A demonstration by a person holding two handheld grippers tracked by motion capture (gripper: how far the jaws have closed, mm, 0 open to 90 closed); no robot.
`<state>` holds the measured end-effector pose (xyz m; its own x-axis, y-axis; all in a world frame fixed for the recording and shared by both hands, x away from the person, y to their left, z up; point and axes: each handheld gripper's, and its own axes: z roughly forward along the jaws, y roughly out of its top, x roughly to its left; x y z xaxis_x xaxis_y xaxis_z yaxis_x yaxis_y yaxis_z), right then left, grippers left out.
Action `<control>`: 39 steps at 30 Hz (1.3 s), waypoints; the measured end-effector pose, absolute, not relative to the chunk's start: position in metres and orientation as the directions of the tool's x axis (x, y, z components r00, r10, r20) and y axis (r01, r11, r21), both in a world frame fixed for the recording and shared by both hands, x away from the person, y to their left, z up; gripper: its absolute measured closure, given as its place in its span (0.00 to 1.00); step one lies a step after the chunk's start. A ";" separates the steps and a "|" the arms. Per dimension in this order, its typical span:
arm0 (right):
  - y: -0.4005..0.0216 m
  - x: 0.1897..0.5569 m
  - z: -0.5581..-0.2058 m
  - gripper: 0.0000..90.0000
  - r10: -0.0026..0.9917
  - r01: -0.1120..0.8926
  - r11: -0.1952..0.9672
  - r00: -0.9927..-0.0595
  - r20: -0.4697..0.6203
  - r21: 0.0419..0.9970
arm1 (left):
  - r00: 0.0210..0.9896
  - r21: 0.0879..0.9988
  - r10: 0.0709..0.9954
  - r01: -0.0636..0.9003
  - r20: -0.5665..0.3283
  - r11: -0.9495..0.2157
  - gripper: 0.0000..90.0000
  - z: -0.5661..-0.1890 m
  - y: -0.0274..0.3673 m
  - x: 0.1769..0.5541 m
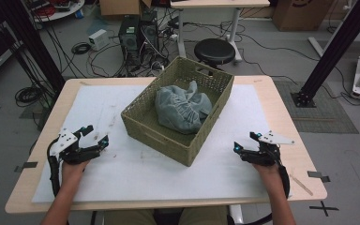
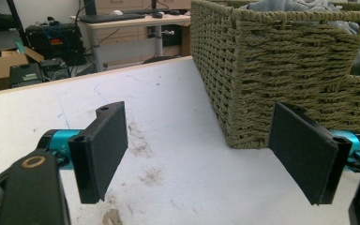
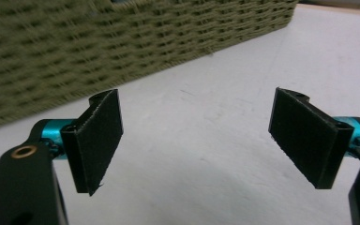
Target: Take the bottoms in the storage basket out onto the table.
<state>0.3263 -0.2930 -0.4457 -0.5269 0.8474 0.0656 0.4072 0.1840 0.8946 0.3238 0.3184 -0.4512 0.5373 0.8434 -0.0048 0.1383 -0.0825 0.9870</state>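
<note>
A woven olive basket [image 1: 143, 124] stands in the middle of the table, turned at an angle. Inside it lies a crumpled grey-blue cloth [image 1: 183, 108]. My left gripper [image 1: 96, 134] rests low at the table's left, jaws wide apart with nothing between them; in the left gripper view [image 2: 206, 154] the basket's near corner [image 2: 243, 93] rises just ahead on the right. At the table's right my right gripper [image 1: 244, 141] is open and empty too. The right gripper view [image 3: 197, 145] looks at the basket's side wall [image 3: 98, 51] over bare white sheet.
A white sheet [image 1: 136, 173] covers the wooden table [image 1: 304, 183]. Beyond the far edge are a black stool [image 1: 214, 50], computer towers [image 1: 138, 35], cables on the floor and a desk. Black frame posts stand at both sides.
</note>
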 end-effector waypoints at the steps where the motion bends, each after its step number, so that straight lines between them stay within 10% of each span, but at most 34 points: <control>1: -0.293 0.326 -0.444 0.20 0.843 0.410 0.167 -0.530 0.086 0.897 | 0.537 0.987 0.843 0.138 -0.005 -0.082 0.23 -0.451 0.318 0.324; 17: -0.273 0.326 -0.376 0.20 0.767 0.301 0.154 -0.637 0.078 0.941 | 0.542 0.986 0.840 0.146 -0.010 -0.082 0.23 -0.451 0.318 0.325; 39: -0.167 0.418 -0.313 0.20 0.662 0.357 0.373 -0.749 0.024 0.856 | 0.557 0.986 0.831 0.145 -0.013 -0.082 0.23 -0.451 0.319 0.325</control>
<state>0.4182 -0.1671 -0.3131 -0.7487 0.6625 0.0237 0.3572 0.3731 0.8563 0.3249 0.3190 -0.4511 0.5567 0.8306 -0.0128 0.1454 -0.0823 0.9859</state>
